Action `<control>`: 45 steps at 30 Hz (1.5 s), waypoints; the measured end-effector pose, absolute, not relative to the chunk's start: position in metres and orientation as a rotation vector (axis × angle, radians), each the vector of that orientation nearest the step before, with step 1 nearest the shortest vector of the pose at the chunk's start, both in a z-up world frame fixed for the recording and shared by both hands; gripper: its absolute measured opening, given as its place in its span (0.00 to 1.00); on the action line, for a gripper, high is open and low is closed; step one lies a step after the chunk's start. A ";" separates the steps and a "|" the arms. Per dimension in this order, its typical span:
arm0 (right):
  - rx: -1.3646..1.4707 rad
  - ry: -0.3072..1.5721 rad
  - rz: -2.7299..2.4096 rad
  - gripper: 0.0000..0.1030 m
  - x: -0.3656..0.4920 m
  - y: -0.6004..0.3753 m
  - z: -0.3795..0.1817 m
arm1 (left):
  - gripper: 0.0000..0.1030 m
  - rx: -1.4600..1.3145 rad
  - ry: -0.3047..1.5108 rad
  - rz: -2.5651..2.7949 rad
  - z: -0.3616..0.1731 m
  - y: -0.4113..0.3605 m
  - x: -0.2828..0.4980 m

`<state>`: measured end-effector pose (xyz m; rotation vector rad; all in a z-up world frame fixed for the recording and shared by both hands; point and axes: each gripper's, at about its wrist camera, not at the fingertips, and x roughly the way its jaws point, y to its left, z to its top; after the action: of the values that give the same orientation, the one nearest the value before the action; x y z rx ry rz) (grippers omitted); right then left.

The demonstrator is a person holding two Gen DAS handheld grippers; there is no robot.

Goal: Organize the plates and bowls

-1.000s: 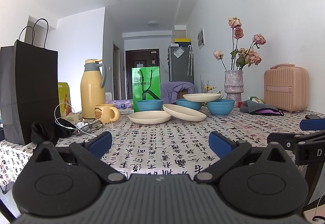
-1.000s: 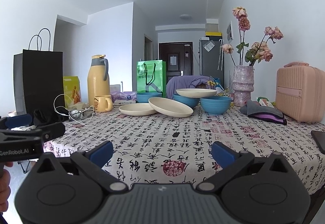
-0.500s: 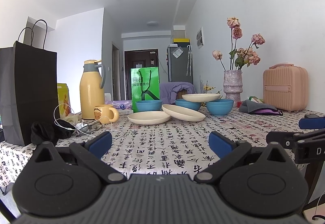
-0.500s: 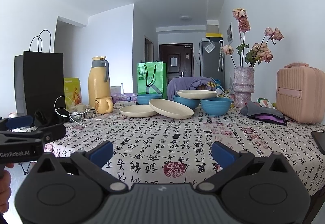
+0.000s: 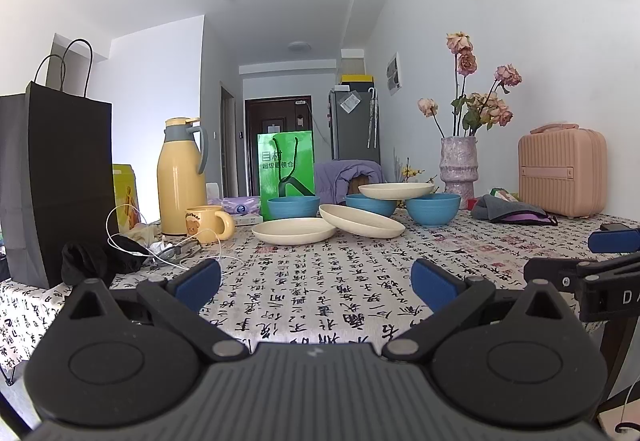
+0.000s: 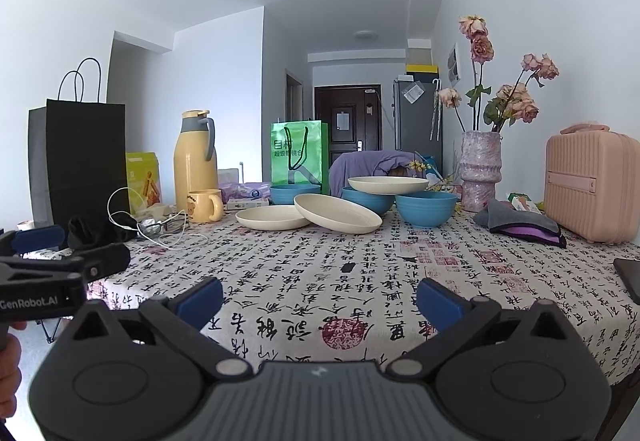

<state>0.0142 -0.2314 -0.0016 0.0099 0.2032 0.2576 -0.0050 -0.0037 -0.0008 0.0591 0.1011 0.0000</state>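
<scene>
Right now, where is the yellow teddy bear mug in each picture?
Left wrist view: the mug sits left of centre on the table, in front of the yellow jug.
Right wrist view: the mug is again left of centre, just right of the yellow jug's base.
Shared landmark: the green bag stands behind the blue bowls in both views.

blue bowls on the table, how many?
3. The left bowl sits before the green bag; the middle bowl and right bowl stand side by side, carrying a cream plate across their rims. More could be hidden behind.
</scene>
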 end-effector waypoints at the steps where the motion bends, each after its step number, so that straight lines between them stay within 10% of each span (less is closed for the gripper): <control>1: 0.011 0.203 0.257 1.00 0.014 -0.232 -0.001 | 1.00 0.059 0.100 0.000 -0.001 -0.004 -0.005; 45: 0.029 0.268 0.228 1.00 0.127 -0.224 0.010 | 1.00 0.036 0.220 0.027 0.023 -0.005 0.116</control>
<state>0.1272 -0.2242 0.0101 0.0291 0.2677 0.2279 0.1157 -0.0050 0.0233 0.0359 0.2196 0.0265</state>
